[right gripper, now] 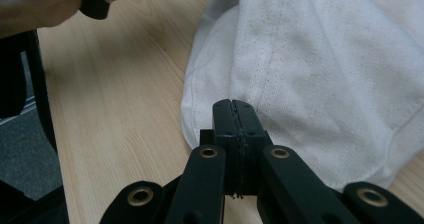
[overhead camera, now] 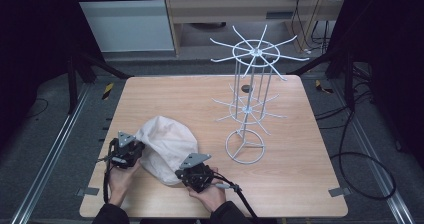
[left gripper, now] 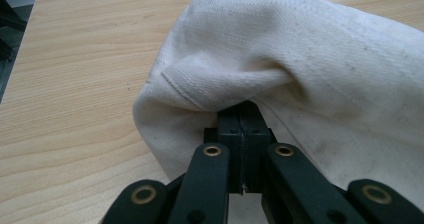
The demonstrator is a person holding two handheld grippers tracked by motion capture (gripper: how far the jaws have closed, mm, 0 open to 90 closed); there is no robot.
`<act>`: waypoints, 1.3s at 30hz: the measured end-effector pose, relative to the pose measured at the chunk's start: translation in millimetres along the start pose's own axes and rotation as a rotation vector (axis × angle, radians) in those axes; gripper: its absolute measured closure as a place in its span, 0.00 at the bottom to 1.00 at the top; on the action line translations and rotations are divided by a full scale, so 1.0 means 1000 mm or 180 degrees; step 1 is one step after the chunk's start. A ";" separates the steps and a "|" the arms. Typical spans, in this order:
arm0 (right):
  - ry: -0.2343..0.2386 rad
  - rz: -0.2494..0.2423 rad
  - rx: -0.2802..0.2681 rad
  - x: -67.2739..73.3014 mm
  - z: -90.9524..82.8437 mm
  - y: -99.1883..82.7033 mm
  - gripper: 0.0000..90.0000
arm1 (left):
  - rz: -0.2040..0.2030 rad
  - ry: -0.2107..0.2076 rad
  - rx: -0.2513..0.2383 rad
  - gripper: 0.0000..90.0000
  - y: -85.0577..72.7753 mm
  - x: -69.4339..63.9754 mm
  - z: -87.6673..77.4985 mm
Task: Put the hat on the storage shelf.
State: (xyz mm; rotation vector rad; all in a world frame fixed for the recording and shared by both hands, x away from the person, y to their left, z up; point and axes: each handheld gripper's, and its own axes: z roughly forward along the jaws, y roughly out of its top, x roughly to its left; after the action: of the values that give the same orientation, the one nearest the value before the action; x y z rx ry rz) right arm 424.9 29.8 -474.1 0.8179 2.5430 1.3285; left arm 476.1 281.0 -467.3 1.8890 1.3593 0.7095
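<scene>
Nearest me, both hands come in from the bottom edge of the high view, each w/ a gripper on the cloth. My left gripper [overhead camera: 131, 151] sits at the cloth's left edge; in the left gripper view [left gripper: 242, 115] its jaws are fully together w/ the tips tucked under a fold of the white cloth cap [left gripper: 310, 69], so it looks pinched on the fabric there, tho the fold hides the very tips. My right gripper [overhead camera: 192, 173] is at the cloth's near-right edge; in the right gripper view [right gripper: 233, 115] the jaws are pressed together w/ no gap, tips resting against the seamed rim of the cap [right gripper: 325, 69]. Can't tell if any fabric is actually caught between them. The cap [overhead camera: 167, 146] lies slumped on the wooden table [overhead camera: 300, 184], near-left part, between the two grippers. Further back & to the right stands a white wire rack [overhead camera: 250, 104], upright, round base on the table, spokes fanning out at two levels, well apart from the cap.
</scene>
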 end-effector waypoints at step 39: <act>-0.0199 0.0155 -0.0023 -0.026 0.010 -0.007 1.00 | 0.0107 -0.0201 0.0169 1.00 -0.017 -0.019 -0.003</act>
State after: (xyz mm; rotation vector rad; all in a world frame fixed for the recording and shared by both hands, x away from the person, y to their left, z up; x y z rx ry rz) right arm 447.8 20.1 -488.2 0.9107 2.4843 1.3040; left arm 458.5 266.6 -479.7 1.9636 1.3216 0.6305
